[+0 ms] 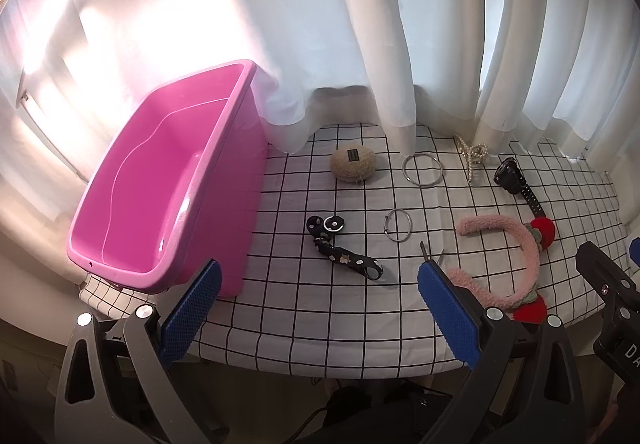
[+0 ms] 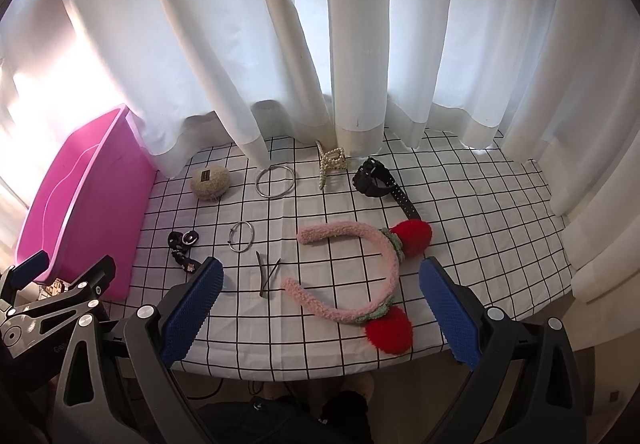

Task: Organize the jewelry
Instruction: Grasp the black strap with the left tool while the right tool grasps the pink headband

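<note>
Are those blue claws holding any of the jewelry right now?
No. The left gripper and right gripper are both open and empty; the pink headband lies untouched.

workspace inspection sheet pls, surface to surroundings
surface: table under white grid cloth
job's things: pink bin at left, nothing seen inside; headband, watch, claw clip, two bangles, fuzzy clip, black strap, hairpins all loose on the cloth
clutter: nothing seen
grippers: left gripper and right gripper low at the near edge, jaws wide, holding nothing
cables: dark cable below the table
surroundings: white curtain behind, backlit
</note>
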`<state>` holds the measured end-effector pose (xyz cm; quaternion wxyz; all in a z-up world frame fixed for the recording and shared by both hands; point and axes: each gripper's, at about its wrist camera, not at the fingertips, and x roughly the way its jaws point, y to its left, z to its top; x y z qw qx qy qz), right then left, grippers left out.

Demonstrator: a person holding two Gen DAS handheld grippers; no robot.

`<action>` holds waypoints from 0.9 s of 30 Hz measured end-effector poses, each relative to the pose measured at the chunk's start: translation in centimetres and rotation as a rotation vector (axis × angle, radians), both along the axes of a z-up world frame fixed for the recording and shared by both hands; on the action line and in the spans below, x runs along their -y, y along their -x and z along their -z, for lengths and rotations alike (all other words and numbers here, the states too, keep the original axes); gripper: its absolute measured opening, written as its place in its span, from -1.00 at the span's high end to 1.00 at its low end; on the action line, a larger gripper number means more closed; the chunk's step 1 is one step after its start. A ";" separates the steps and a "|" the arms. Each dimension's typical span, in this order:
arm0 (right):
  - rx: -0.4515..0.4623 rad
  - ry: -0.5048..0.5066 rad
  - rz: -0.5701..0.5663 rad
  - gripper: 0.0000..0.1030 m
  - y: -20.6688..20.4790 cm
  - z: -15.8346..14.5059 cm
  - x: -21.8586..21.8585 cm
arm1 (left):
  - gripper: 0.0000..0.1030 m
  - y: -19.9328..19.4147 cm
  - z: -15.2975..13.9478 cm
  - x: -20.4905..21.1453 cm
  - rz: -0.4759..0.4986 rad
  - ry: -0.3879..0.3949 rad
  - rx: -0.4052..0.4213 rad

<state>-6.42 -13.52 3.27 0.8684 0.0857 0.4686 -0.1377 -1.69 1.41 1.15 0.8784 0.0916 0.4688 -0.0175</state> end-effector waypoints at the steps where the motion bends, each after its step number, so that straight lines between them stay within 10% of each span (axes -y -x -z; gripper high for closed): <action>1: -0.001 -0.004 0.005 -0.82 0.1 0.1 0.2 | -0.88 0.0 0.1 0.0 0.000 0.003 -0.005; 11: -0.023 -0.063 0.025 -0.82 2.4 3.8 4.3 | -0.88 -1.0 5.2 -1.4 0.058 0.109 -0.089; 27: -0.159 -0.131 0.067 -0.82 1.5 15.6 12.8 | -0.88 -3.6 15.4 -3.1 -0.117 0.162 -0.138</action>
